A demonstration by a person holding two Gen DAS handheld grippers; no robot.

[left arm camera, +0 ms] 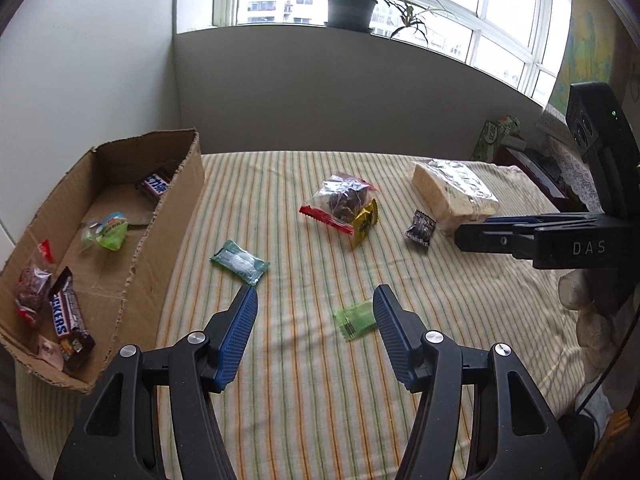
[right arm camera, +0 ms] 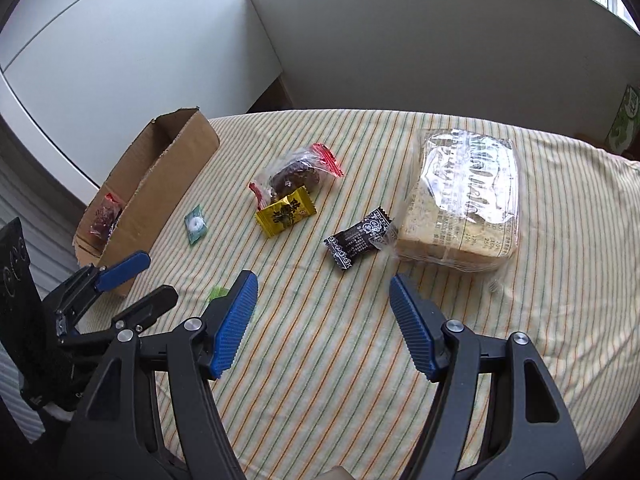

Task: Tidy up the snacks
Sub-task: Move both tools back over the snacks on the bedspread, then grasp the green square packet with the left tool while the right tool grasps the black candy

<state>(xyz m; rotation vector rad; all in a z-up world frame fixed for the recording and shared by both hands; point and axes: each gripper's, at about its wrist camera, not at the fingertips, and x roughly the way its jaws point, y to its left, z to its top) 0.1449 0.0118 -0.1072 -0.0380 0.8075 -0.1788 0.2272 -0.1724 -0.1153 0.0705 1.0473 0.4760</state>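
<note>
A cardboard box (left arm camera: pixel 182 200) at the left holds several snacks, among them a Snickers bar (left arm camera: pixel 64 312). On the striped cloth lie a dark green packet (left arm camera: pixel 239 266), a light green candy (left arm camera: pixel 354 320), a clear red-edged bag (left arm camera: pixel 340 200), a yellow packet (left arm camera: pixel 365 220), a black packet (left arm camera: pixel 420 229) and a wrapped loaf (left arm camera: pixel 452 192). My left gripper (left arm camera: pixel 316 300) is open and empty, its right finger beside the light green candy. My right gripper (right arm camera: pixel 322 286) is open and empty, just short of the black packet (right arm camera: pixel 358 238) and the loaf (right arm camera: pixel 464 196).
The box also shows in the right wrist view (right arm camera: pixel 160 196), with the left gripper (right arm camera: pixel 120 280) beside it. A wall and a windowsill with a potted plant (left arm camera: pixel 352 4) are behind the table. A green carton (left arm camera: pixel 494 136) stands at the far right.
</note>
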